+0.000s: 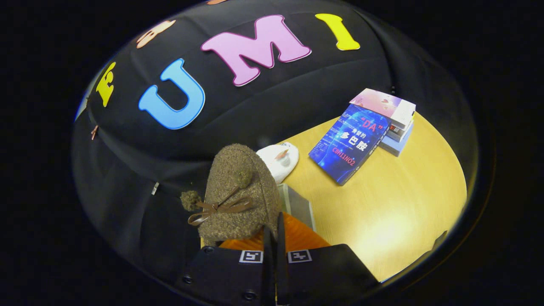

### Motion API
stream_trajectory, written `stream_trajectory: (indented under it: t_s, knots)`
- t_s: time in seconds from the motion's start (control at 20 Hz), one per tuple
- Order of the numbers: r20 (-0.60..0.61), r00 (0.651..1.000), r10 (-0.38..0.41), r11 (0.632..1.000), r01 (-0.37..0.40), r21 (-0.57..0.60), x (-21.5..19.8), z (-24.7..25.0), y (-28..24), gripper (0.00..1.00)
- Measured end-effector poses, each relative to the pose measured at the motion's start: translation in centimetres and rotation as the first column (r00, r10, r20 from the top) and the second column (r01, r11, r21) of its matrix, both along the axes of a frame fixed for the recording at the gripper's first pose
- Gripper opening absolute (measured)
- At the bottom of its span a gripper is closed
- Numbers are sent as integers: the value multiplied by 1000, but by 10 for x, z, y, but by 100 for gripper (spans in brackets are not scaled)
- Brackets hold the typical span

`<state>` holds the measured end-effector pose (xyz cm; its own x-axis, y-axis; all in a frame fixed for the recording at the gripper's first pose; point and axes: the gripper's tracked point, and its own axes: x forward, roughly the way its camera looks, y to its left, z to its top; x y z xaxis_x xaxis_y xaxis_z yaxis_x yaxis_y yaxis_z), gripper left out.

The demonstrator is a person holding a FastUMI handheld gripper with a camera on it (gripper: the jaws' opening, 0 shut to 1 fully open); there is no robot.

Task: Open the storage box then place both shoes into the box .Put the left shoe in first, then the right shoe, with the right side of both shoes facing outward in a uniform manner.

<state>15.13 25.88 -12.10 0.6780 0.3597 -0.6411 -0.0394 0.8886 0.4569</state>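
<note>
One brown slipper (238,195) hangs pinched by its edge in my gripper (275,238), so it may slip or twist before reaching the box (297,204).

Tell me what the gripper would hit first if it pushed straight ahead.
The gripper, fingers nearly closed, points at the brown fuzzy shoe, which sits just ahead and seems already at the fingers; contact is unclear. Beyond it lies the white shoe.

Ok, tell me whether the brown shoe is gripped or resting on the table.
Gripped: the tongs are closed on the brown shoe, lifted above the table.
</note>
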Motion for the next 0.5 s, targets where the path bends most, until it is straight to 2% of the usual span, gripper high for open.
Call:
stream_trajectory:
  t_s: [0.3, 0.5]
  knots:
    - [-74, 997, 37, 991, -46, -126, -4, -60, 38, 6]
    - [-117, 993, -6, 968, -24, -250, 0, -104, 37, 7]
